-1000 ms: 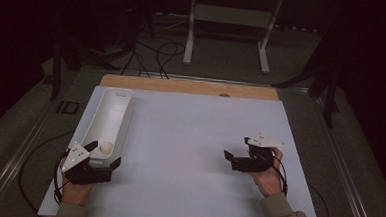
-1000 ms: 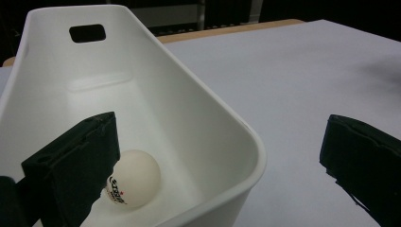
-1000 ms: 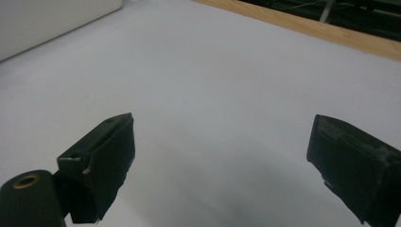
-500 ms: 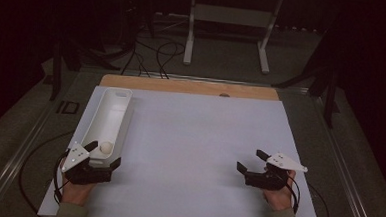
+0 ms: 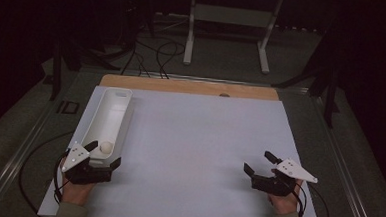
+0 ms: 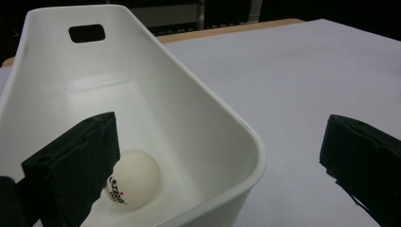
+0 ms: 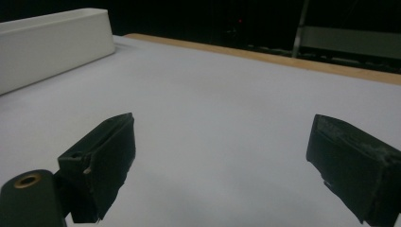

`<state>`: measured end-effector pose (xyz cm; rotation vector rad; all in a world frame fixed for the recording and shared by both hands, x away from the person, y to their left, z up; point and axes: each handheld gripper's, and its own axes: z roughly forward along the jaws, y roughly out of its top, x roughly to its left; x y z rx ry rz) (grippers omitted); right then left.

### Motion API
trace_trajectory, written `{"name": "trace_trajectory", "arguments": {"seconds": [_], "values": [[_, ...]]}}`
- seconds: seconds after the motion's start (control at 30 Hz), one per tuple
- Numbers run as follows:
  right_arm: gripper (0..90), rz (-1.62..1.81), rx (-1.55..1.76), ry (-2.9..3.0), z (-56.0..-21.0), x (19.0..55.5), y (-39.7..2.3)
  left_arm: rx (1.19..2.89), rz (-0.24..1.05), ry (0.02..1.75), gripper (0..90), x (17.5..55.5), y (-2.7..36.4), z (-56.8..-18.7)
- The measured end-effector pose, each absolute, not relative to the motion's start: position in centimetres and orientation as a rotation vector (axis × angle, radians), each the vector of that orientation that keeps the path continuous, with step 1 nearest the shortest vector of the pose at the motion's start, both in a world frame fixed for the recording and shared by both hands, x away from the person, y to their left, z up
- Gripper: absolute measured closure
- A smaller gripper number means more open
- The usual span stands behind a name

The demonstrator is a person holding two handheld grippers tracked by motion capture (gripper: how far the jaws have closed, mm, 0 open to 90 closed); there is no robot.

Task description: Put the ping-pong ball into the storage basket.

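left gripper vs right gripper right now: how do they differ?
The left gripper straddles the near end wall of the white bin, one jaw inside beside the ball, the other outside; the right gripper has only bare white table between its jaws. The left sits at the table's near left, the right at its near right. Both are open and hold nothing.

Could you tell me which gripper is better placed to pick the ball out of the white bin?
Left. The left gripper is open astride the bin's near wall, beside the ball. The right gripper is open, far across the table.
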<state>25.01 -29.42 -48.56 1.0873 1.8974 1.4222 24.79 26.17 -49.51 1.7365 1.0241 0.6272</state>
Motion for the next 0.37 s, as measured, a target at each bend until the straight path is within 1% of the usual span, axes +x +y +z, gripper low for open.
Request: {"name": "trace_trajectory", "arguments": {"seconds": [0.37], "values": [[8.4, 1.430, 1.096, 1.857, -48.65, 24.97, -30.08, 1.735, 0.629, 1.028, 0.0, 24.80, 26.14, -49.50]]}}
